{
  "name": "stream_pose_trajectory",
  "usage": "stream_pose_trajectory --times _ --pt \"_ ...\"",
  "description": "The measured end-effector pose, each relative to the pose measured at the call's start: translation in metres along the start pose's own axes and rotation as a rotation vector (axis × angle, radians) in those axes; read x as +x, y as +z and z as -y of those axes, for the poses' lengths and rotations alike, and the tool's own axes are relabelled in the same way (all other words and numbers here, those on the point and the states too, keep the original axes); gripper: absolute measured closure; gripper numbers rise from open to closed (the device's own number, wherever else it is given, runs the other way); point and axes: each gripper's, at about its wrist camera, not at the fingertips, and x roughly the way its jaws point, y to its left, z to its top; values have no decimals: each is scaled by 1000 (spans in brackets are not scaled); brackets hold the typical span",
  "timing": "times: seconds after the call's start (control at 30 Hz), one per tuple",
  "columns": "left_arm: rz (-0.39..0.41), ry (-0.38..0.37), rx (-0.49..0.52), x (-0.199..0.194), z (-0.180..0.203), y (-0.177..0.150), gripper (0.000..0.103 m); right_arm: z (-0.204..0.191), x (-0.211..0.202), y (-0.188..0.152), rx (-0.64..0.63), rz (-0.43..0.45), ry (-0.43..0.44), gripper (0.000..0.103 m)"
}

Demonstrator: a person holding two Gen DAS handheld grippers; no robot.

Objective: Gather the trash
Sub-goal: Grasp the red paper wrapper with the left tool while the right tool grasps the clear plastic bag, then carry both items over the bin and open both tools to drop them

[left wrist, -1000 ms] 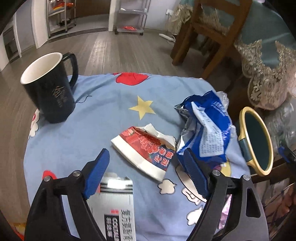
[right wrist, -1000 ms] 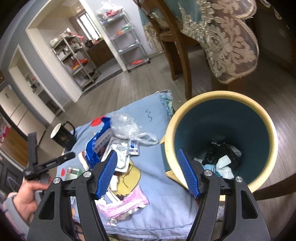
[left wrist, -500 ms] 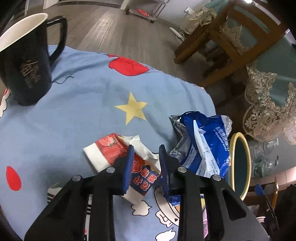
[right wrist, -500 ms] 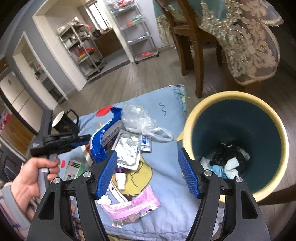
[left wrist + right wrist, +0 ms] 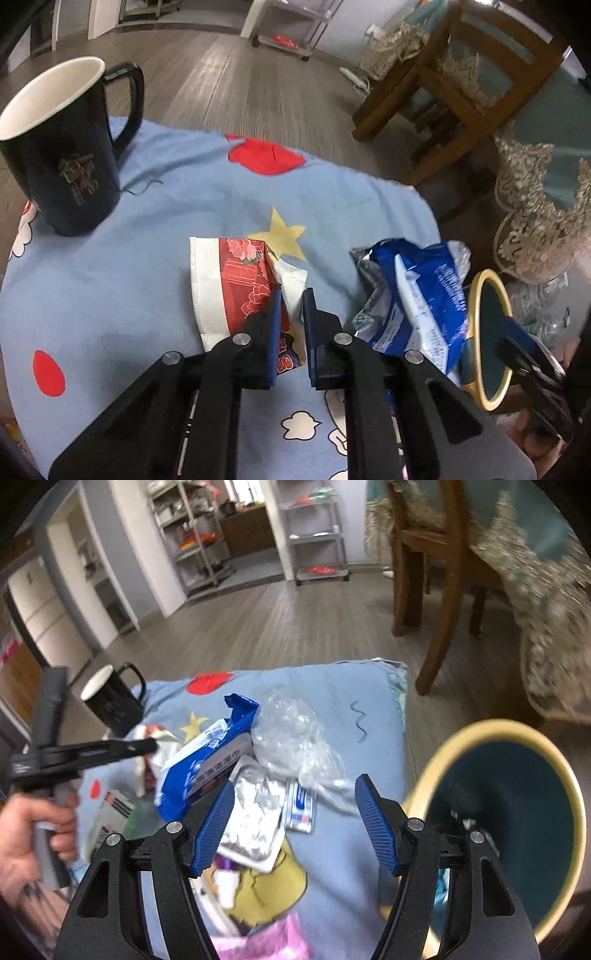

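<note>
My left gripper [image 5: 292, 299] is shut on a red and white paper wrapper [image 5: 236, 284], pinching its torn white edge just above the blue cloth [image 5: 166, 229]. A crumpled blue wrapper [image 5: 417, 295] lies to its right. My right gripper [image 5: 293, 797] is open and empty above a foil blister pack [image 5: 255, 816], a clear plastic bag [image 5: 291, 731] and the blue wrapper [image 5: 207, 764]. The yellow-rimmed teal bin [image 5: 517, 812] stands at the right, with trash inside. The left gripper [image 5: 147, 745] also shows in the right wrist view, holding the wrapper.
A black mug [image 5: 62, 155] stands on the cloth at the far left. A pink wrapper [image 5: 258, 941] and a small white box [image 5: 114, 808] lie near the front. A wooden chair [image 5: 461, 96] and a lace-covered table [image 5: 535, 572] stand behind. The bin [image 5: 487, 332] sits beside the table's right edge.
My left gripper moved forward and closed on the red and white wrapper, lifting its edge. My right gripper swung left from over the bin toward the trash on the cloth, still open.
</note>
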Motion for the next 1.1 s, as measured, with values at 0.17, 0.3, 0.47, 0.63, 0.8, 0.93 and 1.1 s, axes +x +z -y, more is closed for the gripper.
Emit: stream_pose_trajectory --times 0.17,0.3,0.47,0.63,0.8,0.93,1.1 --pt "55 -24 16 -20 4 3 92 -10 38 14 -80 -44 -26 36" --pt "89 -27 39 -30 12 4 92 -12 66 19 -99 -86 -38 49" --pt "133 -25 71 -42 23 9 92 -7 72 20 -72 -76 -44 83" --pt "168 -33 95 -55 37 10 92 1 47 22 -29 -23 -30 97" --pt "184 -48 121 -67 48 3 92 1 16 20 -5 33 11 99" --pt "198 -56 139 -81 54 -3 92 7 -9 16 37 73 42 99" --pt "223 -64 161 -100 60 -9 92 18 -35 9 103 121 72 99"
